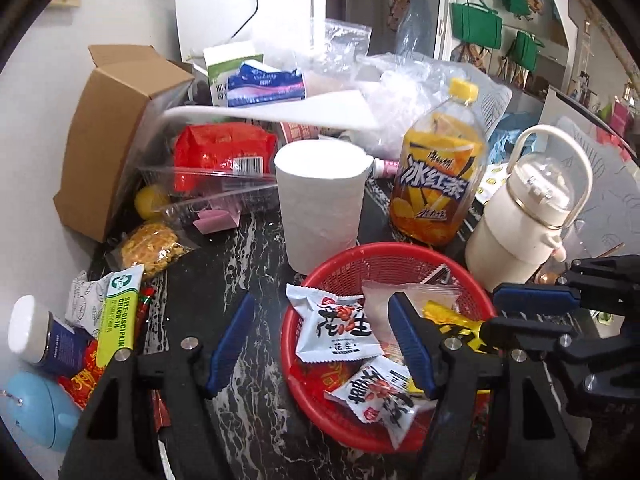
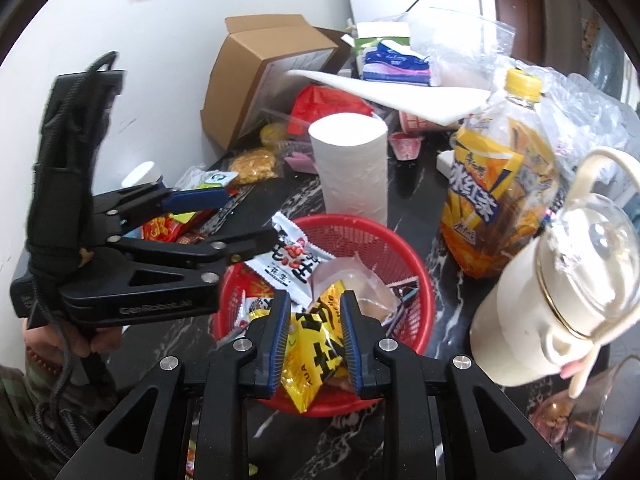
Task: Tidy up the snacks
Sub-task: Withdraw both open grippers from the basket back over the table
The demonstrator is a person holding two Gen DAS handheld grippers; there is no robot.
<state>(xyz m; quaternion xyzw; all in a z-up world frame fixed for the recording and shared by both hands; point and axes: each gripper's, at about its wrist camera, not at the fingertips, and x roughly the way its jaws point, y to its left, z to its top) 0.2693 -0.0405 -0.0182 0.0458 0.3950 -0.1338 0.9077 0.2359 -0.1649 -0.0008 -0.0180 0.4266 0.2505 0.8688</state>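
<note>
The right tool (image 2: pixel 314 338) pinches a crinkly yellow snack packet (image 2: pixel 310 354) over the round red plastic basket (image 2: pixel 420 304) to drop it in, while the left tool (image 1: pixel 320 344) hangs spread and empty nearby.

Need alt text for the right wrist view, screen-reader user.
The right gripper is shut on a yellow snack packet over a red basket already holding white peanut packets. The left gripper, open and empty, is at the basket's left edge. Behind stand a paper roll, an iced tea bottle and a cream kettle.
</note>
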